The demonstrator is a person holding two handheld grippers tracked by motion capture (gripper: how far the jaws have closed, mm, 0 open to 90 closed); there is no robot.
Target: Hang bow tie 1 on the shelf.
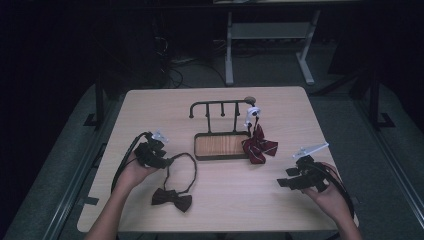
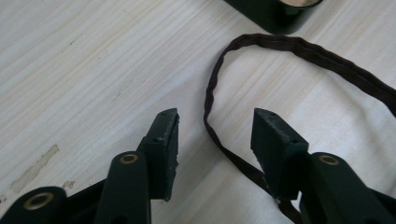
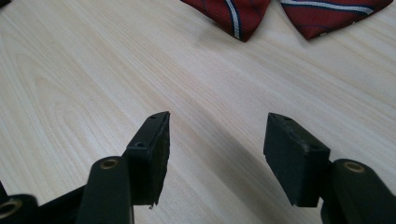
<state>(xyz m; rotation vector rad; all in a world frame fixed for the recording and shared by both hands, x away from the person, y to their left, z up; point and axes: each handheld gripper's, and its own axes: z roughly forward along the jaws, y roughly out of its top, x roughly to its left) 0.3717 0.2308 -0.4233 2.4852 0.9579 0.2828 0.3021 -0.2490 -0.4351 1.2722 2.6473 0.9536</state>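
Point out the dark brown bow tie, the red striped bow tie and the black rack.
Dark brown bow tie (image 1: 172, 198), high view, knot.
Red striped bow tie (image 1: 259, 146), high view, centre.
Black rack (image 1: 220, 102), high view, top bar.

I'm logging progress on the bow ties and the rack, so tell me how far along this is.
Done, it seems: the red striped bow tie hangs at the right end of the black rack. In hand: nothing gripped yet, but the left gripper has its jaws open astride the strap of the dark bow tie. Left: that tie lies flat on the table, probably bound for the rack. The right gripper is open over bare wood.
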